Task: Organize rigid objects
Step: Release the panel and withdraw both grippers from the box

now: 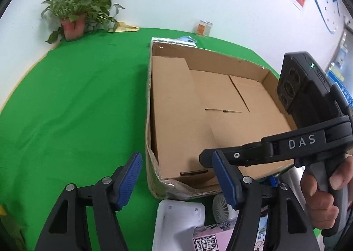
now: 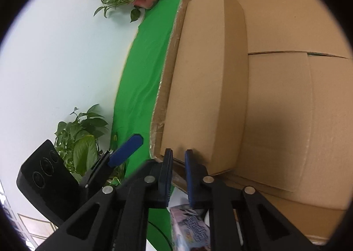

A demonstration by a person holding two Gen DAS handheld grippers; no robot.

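An open cardboard box [image 1: 152, 105] lies on the green table; its bottom flaps show and nothing lies inside. It also fills the right wrist view [image 2: 275, 96]. My left gripper [image 1: 176, 179] is open and empty, straddling the box's near left corner. My right gripper [image 2: 178, 176] is nearly shut with a narrow gap and holds nothing, over the box's near edge; it also shows in the left wrist view [image 1: 207, 158]. Below lie a white plastic item [image 1: 176, 222], a small white fan [image 1: 220, 207] and a pink printed pack [image 1: 211, 237].
A potted plant [image 1: 75, 19] stands at the table's far left corner, a small jar [image 1: 203, 28] at the far edge behind the box. A second plant [image 2: 81, 140] shows in the right wrist view. Green cloth [image 1: 77, 101] lies left of the box.
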